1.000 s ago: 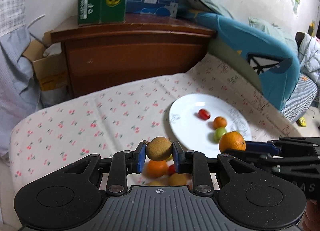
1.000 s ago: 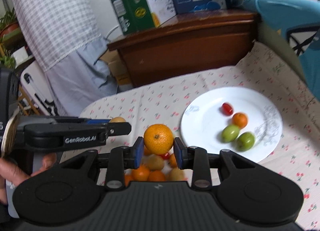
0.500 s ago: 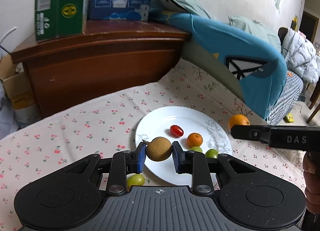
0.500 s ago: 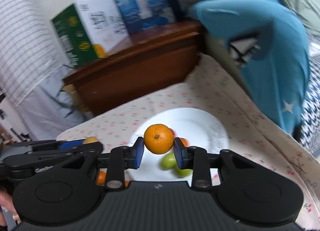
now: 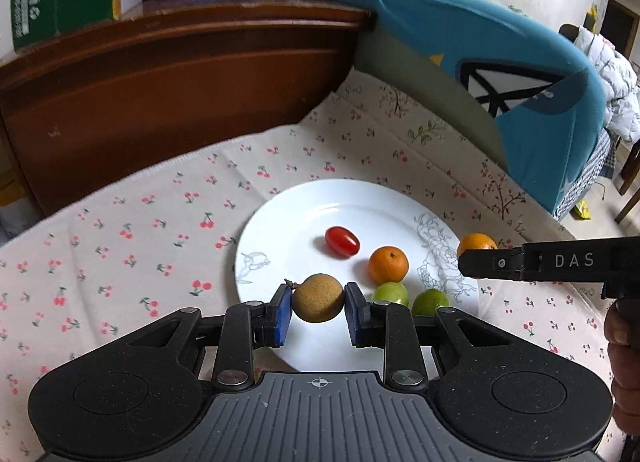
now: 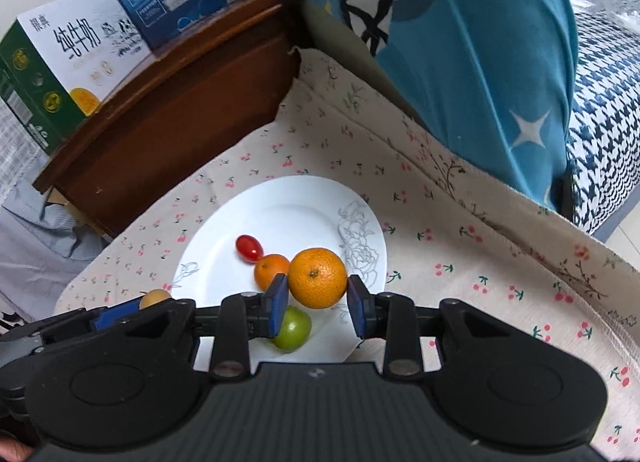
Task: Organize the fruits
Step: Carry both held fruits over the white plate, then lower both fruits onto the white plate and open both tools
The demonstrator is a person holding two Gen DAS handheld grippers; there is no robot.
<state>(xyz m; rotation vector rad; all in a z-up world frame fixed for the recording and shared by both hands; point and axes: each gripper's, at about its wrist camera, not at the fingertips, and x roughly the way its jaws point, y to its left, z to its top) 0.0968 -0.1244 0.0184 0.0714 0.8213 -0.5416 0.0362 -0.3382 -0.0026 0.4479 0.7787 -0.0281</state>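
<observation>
White round china plate (image 5: 280, 230) at frame centre carries a red cherry tomato (image 5: 342, 241), small orange mandarin (image 5: 388, 264) and two green fruits (image 5: 430, 301). The left tongs (image 5: 319, 309) clamp a brown rough-skinned round fruit (image 5: 318, 297); the right tongs (image 6: 317, 304) clamp a large orange mandarin (image 6: 317, 277). Cherry-print cloth (image 5: 140, 230) covers the tabletop, with a dark wooden cabinet (image 5: 180, 94) at upper left.

White plate (image 5: 280, 218), cherry-print cloth (image 5: 132, 222), seemingly tan fruit (image 5: 318, 297).

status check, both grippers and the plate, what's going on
Left gripper shut on brown fruit, over plate near edge. Right gripper shut on orange, above plate. Small fruits already there; open space by cherry tomato.
</observation>
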